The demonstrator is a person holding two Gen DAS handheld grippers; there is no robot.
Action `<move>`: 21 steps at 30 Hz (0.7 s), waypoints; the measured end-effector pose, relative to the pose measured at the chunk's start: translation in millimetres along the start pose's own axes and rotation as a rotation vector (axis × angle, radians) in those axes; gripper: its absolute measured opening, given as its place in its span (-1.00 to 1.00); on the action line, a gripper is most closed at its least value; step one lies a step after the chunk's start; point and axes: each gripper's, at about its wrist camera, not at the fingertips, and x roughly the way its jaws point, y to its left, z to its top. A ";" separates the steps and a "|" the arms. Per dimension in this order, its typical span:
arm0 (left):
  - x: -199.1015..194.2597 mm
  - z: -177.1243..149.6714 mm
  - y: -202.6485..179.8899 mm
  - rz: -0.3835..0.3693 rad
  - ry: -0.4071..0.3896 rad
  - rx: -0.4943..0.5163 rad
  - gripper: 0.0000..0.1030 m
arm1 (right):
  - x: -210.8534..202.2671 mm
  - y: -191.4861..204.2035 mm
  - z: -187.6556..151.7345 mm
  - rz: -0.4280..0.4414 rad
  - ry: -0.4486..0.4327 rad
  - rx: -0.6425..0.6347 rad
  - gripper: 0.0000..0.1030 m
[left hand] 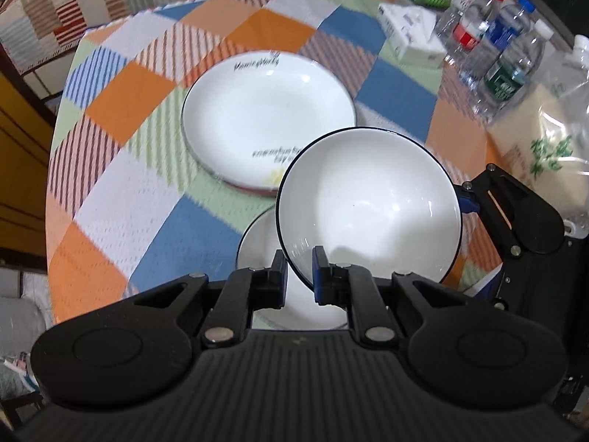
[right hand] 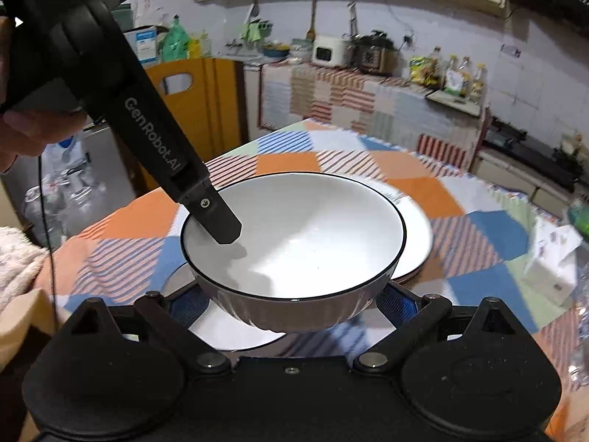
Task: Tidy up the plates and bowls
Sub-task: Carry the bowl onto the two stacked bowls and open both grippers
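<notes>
A white bowl with a dark rim (left hand: 368,206) (right hand: 298,243) is held up above the table. My left gripper (left hand: 299,276) is shut on the bowl's near rim; one finger (right hand: 217,221) reaches inside the bowl in the right wrist view. My right gripper (right hand: 294,305) is open, its blue pads on either side of the bowl's lower wall; whether they touch it I cannot tell. It also shows at the bowl's right in the left wrist view (left hand: 467,202). Under the bowl lies a white plate (left hand: 257,246) (right hand: 228,328). A larger white plate with lettering (left hand: 265,110) (right hand: 416,228) lies beyond.
The round table has a checked cloth (left hand: 147,169). Several plastic bottles (left hand: 493,44), a tissue pack (left hand: 408,33) and a clear bag (left hand: 552,129) stand at its right. A yellow chair (right hand: 198,103) and a kitchen counter (right hand: 368,92) lie beyond the table.
</notes>
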 end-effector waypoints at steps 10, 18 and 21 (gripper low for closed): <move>4.7 -22.1 10.2 0.038 0.057 -0.016 -0.77 | 10.5 22.9 -10.4 0.083 0.057 0.011 0.92; 15.6 -22.1 12.3 0.052 0.087 -0.046 -0.77 | 14.1 32.5 -12.5 0.046 0.070 -0.085 0.92; 21.8 -21.4 14.6 0.066 0.110 -0.069 -0.78 | 15.9 32.8 -11.6 0.046 0.095 -0.092 0.91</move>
